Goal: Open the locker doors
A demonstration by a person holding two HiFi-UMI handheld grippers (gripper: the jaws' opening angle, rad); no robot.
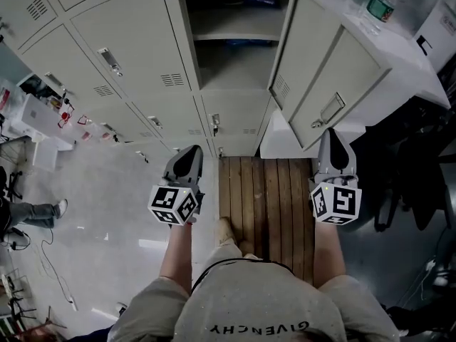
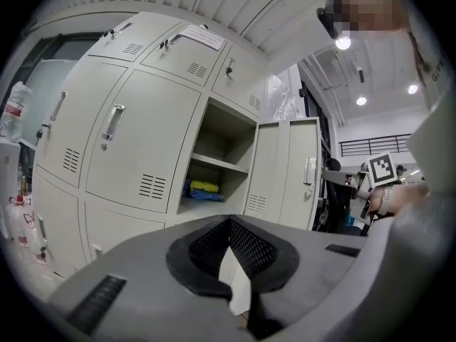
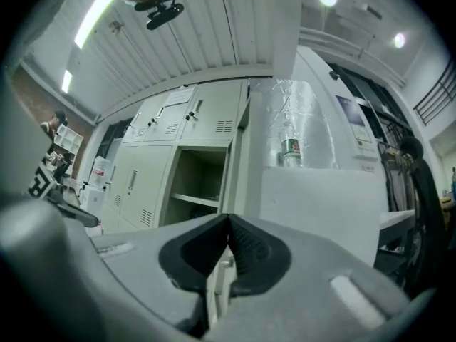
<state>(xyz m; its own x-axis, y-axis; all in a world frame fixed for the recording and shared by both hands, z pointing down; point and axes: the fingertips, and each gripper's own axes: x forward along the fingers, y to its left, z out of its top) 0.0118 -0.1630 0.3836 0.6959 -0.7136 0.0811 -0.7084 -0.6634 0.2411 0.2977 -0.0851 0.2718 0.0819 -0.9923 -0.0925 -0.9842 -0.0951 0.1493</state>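
Lockers (image 1: 128, 55), pale grey, fill the upper half of the head view. One door (image 1: 313, 70) stands swung out to the right, baring a compartment (image 1: 235, 63) with a shelf (image 1: 231, 38). The other doors in view are closed. In the left gripper view, yellow and blue items (image 2: 201, 189) lie under that shelf, and a paper label (image 2: 201, 37) on a top-row door is too small to read.

Left gripper (image 1: 191, 151), jaws pressed together with nothing between them, points at the closed lower doors left of the compartment. Right gripper (image 1: 333, 135), jaws likewise together and empty, has its tip just below the handle (image 1: 326, 112) of the open door; contact cannot be told. Each gripper carries a cube with black-and-white square markers.

Bottle (image 1: 381, 2), green-labelled with unreadable print, stands on a white unit (image 1: 406, 55) behind the open door. The person stands on wooden boards (image 1: 267, 205). The shirt (image 1: 263, 305) reads "GIVENCHY", seen upside down.
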